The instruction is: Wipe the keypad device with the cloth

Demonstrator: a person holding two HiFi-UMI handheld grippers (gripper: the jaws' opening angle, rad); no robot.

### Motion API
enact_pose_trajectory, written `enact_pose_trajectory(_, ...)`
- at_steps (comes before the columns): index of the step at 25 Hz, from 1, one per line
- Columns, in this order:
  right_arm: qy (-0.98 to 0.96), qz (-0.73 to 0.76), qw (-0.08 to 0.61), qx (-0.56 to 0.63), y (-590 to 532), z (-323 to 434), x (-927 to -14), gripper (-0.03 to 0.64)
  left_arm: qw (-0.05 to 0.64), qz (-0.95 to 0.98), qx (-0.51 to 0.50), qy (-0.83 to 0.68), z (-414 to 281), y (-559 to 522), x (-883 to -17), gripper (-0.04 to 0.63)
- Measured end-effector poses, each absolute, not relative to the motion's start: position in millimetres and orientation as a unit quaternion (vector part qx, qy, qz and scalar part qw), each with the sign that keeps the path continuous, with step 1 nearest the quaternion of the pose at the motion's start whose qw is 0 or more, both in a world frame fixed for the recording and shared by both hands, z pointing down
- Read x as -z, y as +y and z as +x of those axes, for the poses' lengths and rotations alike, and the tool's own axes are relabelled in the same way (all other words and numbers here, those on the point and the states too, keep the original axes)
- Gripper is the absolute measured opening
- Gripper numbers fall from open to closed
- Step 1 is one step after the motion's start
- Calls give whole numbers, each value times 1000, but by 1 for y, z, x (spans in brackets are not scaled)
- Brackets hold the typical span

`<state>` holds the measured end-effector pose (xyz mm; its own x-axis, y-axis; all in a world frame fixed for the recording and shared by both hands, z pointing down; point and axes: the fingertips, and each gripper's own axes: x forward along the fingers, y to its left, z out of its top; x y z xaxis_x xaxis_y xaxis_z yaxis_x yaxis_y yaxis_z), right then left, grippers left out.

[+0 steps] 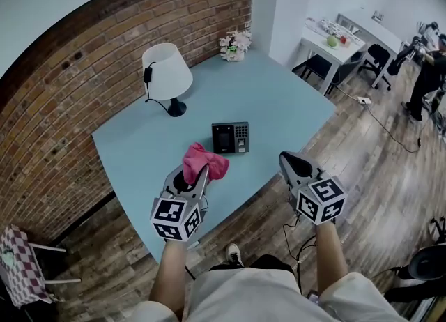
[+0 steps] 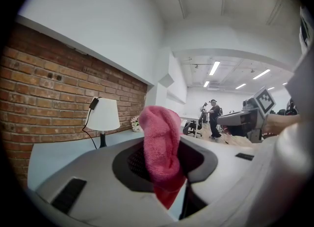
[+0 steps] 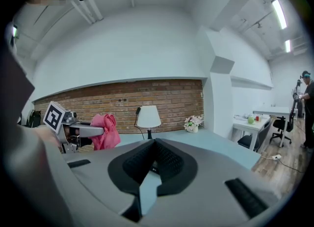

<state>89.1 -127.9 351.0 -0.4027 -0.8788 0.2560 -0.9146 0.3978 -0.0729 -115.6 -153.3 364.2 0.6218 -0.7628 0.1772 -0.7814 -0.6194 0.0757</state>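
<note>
- Pink cloth (image 1: 207,162), fluffy and bunched, is clamped in the left tongs (image 1: 194,176); most of it stands up and past the jaw tips as a loose wad
- Right tongs (image 1: 290,164) are closed together with nothing between them, and hang at the near right edge of the counter (image 1: 279,97)
- Keypad device (image 1: 230,136) lies flat on the pale blue counter, just beyond the cloth and apart from it, between the two tongs but closer to the left one; its dark screen sits to the left and its keys to the right
- Wiping has not begun, to judge by the gap between cloth and device
- Main risk: the device looks loose on the smooth counter, so a firm stroke could push it along instead of cleaning it, as nothing braces it
- Second risk: with the cloth bunched upward, a low approach could bring the hard jaw tips onto the screen rather than the fabric
- Third risk: the grip takes only a fold of the cloth, so drag across the keys might pull it free
- Table lamp (image 1: 166,73) and its cord stand well away to the far left, unlikely to interfere
</note>
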Motion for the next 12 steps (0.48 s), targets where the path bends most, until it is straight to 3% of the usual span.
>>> enact_pose_trajectory(8,-838,521,81,-142,-168,91,-374,31,84,893,-86,-433,-113,-190,-384,133)
enact_pose_trajectory(12,-847,504,83,-148,-194,94,-385,75,98,886,-99,-443,-109,-209,-401,133)
